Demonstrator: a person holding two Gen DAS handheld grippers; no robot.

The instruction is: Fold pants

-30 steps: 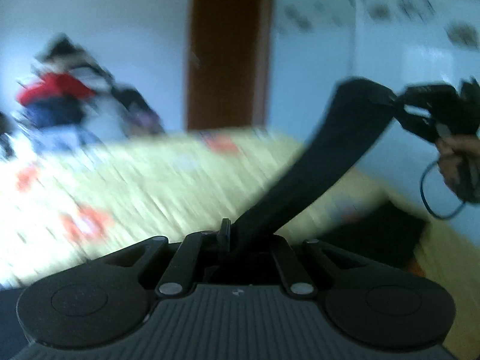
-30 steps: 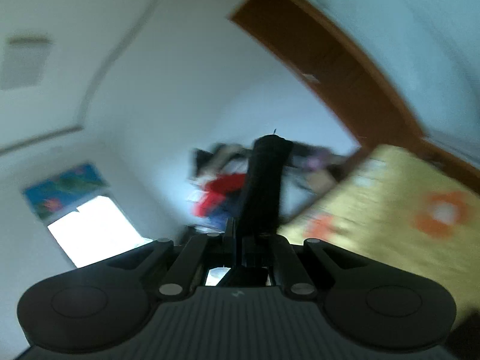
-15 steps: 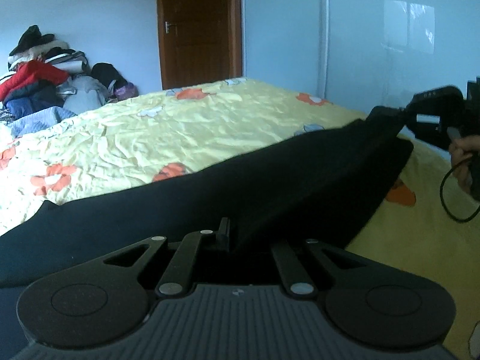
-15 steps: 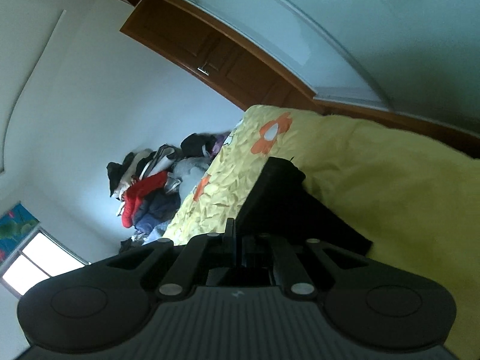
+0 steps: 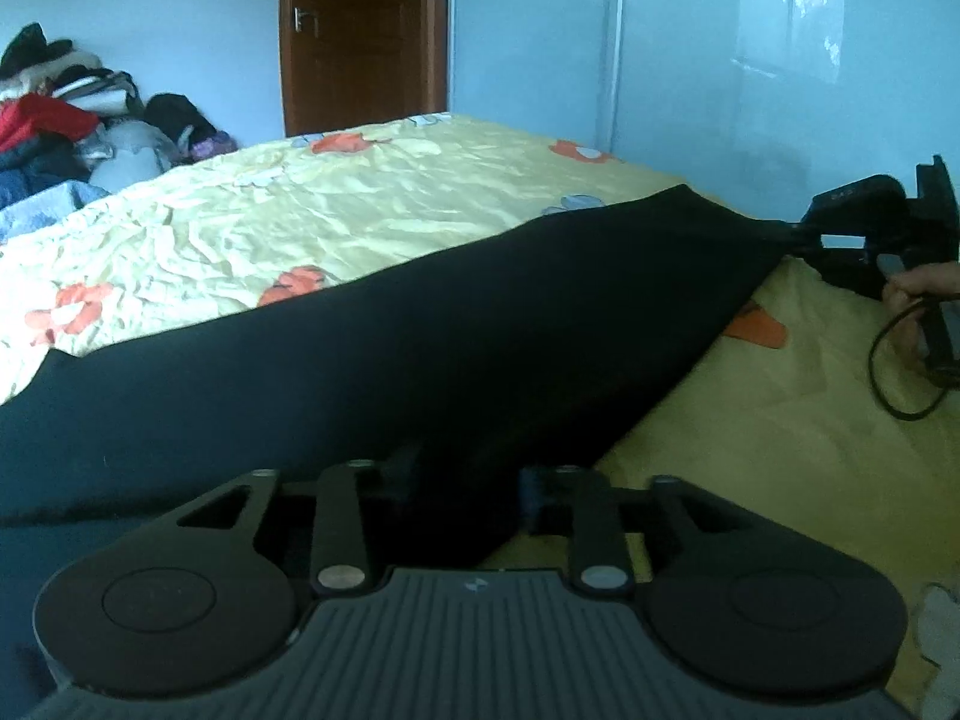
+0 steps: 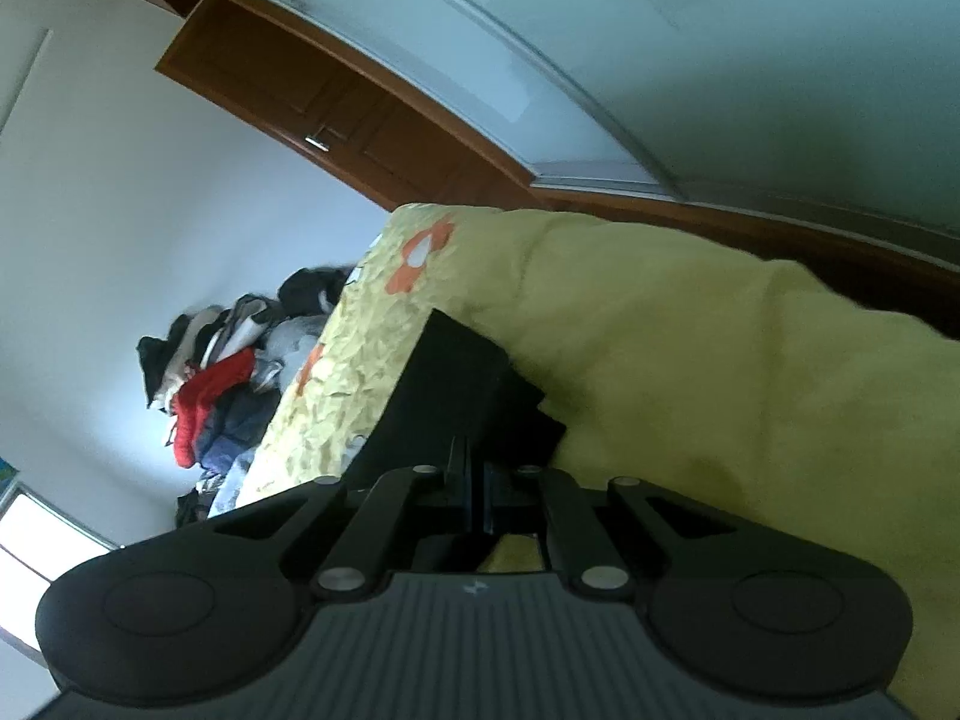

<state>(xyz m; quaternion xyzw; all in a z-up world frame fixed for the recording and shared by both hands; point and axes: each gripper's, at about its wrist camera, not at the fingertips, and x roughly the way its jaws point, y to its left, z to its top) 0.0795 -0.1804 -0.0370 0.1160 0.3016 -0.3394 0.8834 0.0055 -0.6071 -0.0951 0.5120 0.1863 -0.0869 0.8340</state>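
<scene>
Pants [image 5: 420,360]: black, spread flat across my yellow bedspread [image 5: 360,204], running from 9 o'clock toward 3, laid out for folding.

Left gripper [image 5: 468,483]: fingers spread, cloth lying loose between them.

Right gripper [image 6: 474,495]: fingers pressed together on the pants' far corner, at 3 o'clock, keeping the fabric taut.

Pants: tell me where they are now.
The pants lie spread across the yellow bed; the right gripper pinches their far corner, the open left gripper at their near edge.
</scene>
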